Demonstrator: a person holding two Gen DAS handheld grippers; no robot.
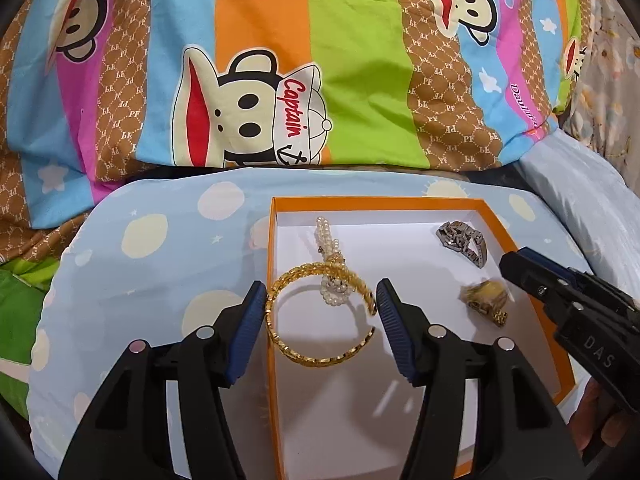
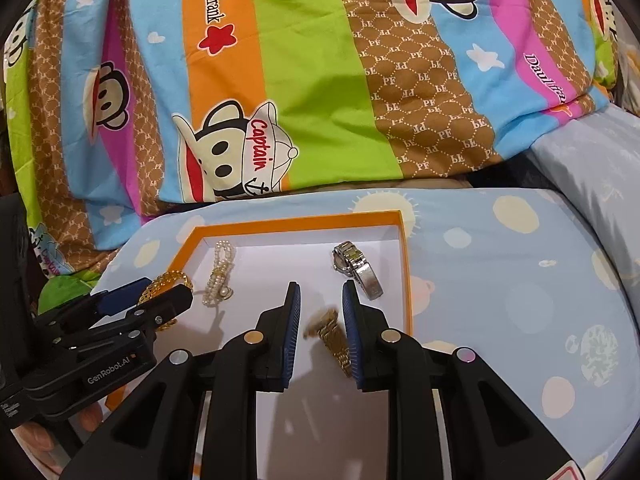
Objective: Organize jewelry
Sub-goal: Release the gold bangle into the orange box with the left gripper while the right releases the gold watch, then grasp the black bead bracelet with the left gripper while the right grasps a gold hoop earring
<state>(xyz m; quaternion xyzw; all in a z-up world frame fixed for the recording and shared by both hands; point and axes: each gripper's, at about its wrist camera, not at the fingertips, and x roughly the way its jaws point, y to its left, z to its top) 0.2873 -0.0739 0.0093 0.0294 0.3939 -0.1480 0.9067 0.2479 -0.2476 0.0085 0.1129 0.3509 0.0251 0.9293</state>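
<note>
on the far left the striped cartoon-monkey blanket (image 1: 280, 60) is lying bunched behind a pale blue dotted pillow (image 1: 152, 248), and the orange box (image 1: 271, 280) with its white floor is sitting on that pillow. the left tool (image 1: 320, 300) is hanging over the box's left part with its jaws spread wide; the gold bangle (image 1: 316, 320) is lying between its blue pads (image 1: 248, 320), apparently touching the left pad and just short of the right one, so nothing is being squeezed. the pearl bracelet (image 1: 330, 264) is lying in the box's far left area, crossing the top of the bangle and touching it. further right, the gold watch (image 2: 332, 336) is lying on the white floor near the box's right wall, and the right tool (image 2: 320, 320) is straddling it with its jaws parted; the watch is looking slightly blurred, and it is not clear whether the right pad is brushing the band, though the jaws are not clamped on it. in the far right corner of the box the silver watch (image 2: 356, 272) is resting on its side, apart from the gold watch. from the left wrist view the right tool (image 1: 532, 276) is showing side-on at the box's right edge. to the right of the box the pillow's blue dotted cover is stretching on, with a second pale blue cushion (image 2: 592, 168) beside it.
</note>
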